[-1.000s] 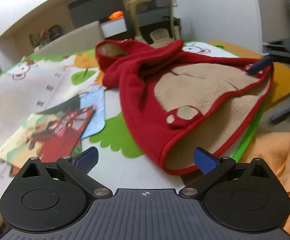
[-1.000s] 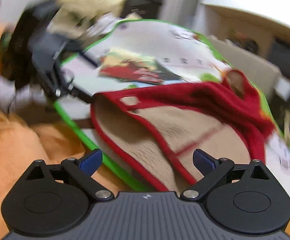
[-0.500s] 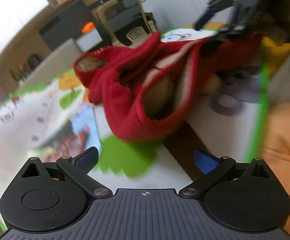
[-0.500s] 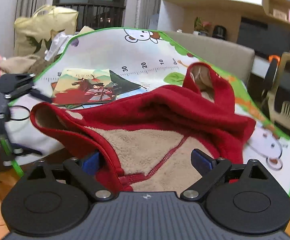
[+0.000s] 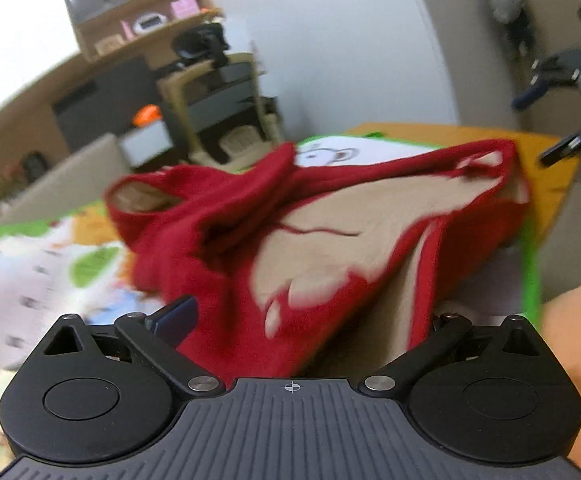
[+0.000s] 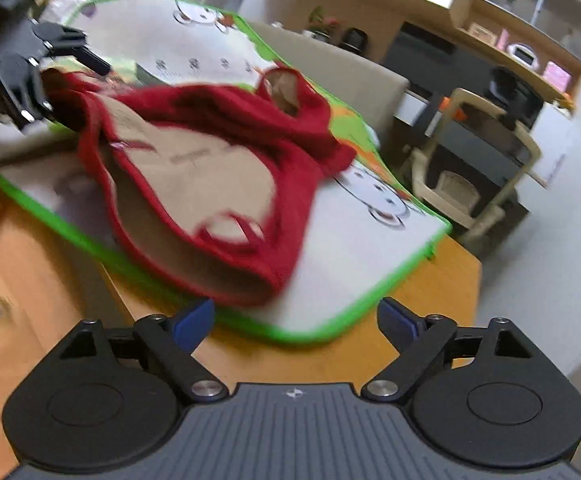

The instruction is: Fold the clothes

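Left tongs [image 5: 290, 316] spread around the red garment's [image 5: 330, 240] hem; right tongs [image 6: 294, 316] hover released.

Both wrist views face the red garment [image 5: 330, 240] from opposite sides

garment [image 6: 210, 168] lies on the mat [image 6: 354, 248], mat on the table [image 6: 430, 312], chair [image 6: 470, 168] behind

Each handheld gripper, the left gripper [image 5: 290, 320] and the right gripper [image 6: 296, 318], has a ribbed dark grey body with a small crosshair mark at its front edge. Matte black linkage arms pivot on silver screws beside round black discs. The fingertips [image 6: 194, 316] carry blue pads. Orange clothing [image 5: 578, 320] shows at three o'clock.
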